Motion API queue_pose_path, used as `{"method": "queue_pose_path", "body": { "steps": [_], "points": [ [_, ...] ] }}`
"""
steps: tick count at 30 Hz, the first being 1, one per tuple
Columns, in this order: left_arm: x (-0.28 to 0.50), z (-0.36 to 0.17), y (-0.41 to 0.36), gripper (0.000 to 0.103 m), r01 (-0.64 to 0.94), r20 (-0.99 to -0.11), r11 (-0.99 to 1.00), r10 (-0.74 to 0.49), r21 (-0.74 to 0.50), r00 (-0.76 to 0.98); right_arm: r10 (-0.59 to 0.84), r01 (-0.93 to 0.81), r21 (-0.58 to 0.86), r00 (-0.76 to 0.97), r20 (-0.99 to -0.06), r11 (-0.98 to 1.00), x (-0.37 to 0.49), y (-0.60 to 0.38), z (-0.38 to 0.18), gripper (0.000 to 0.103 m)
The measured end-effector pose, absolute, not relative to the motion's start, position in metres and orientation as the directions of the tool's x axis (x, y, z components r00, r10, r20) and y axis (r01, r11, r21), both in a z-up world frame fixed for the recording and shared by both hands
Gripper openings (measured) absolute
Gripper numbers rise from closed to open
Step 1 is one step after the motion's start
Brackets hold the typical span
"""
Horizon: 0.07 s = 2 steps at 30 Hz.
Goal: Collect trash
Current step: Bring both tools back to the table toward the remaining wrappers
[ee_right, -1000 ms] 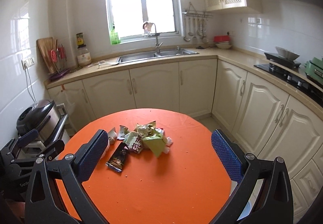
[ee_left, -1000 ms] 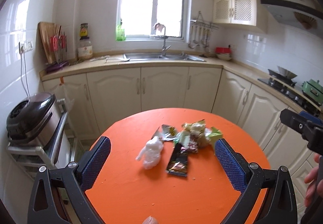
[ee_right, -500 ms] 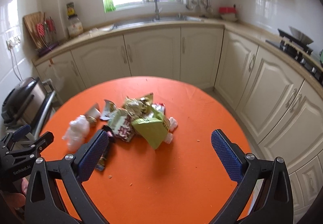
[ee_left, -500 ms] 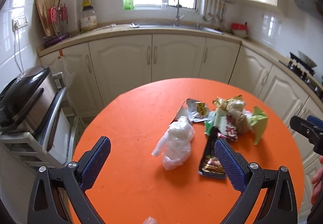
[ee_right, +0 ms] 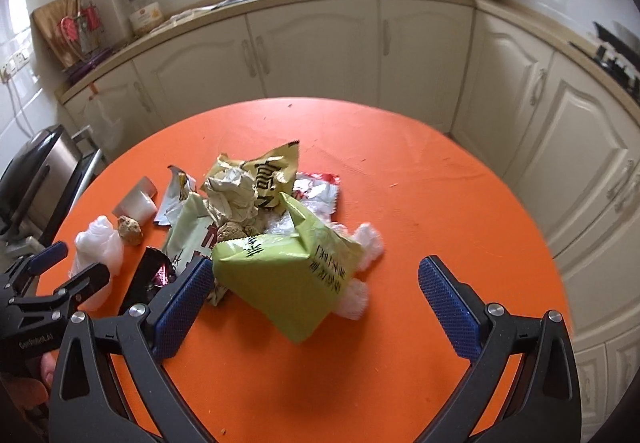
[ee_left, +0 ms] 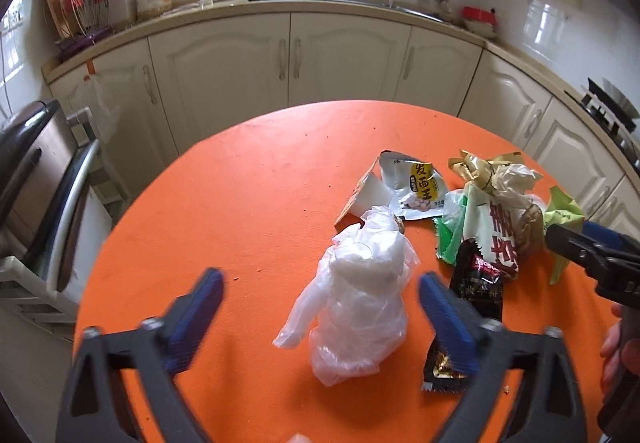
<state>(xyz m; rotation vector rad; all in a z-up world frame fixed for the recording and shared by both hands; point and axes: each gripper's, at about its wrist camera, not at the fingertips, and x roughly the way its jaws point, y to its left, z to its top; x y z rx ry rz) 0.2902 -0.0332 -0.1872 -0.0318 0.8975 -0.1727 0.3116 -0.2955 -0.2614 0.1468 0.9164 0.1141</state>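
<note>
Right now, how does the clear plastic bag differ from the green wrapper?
The clear plastic bag is see-through, soft and crumpled; the green wrapper is opaque, printed, and holds a puffed shape. The bag lies apart from the heap, between the left gripper's open fingers; the wrapper lies on the heap before the open right gripper. Both rest ungripped on the orange table.
</note>
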Motion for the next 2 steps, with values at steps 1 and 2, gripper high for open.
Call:
{"method": "queue_pose_path", "body": {
  "steps": [1,2],
  "points": [
    [0.3001,-0.1876,-0.0337,0.063,0.144,-0.778,0.983,-0.177,-0.112,0.602,0.181,-0.046,0.192,0.601,-0.779,0.98,0.3116,-0.2966,-0.2628,0.085],
    [0.3042,-0.1889,-0.0329,0.049,0.148,-0.779,0.982,-0.186,-0.121,0.599,0.191,-0.05,0.201,0.601,-0.776,0.978,0.3114,-0.2973,-0.2622,0.08]
  ]
}}
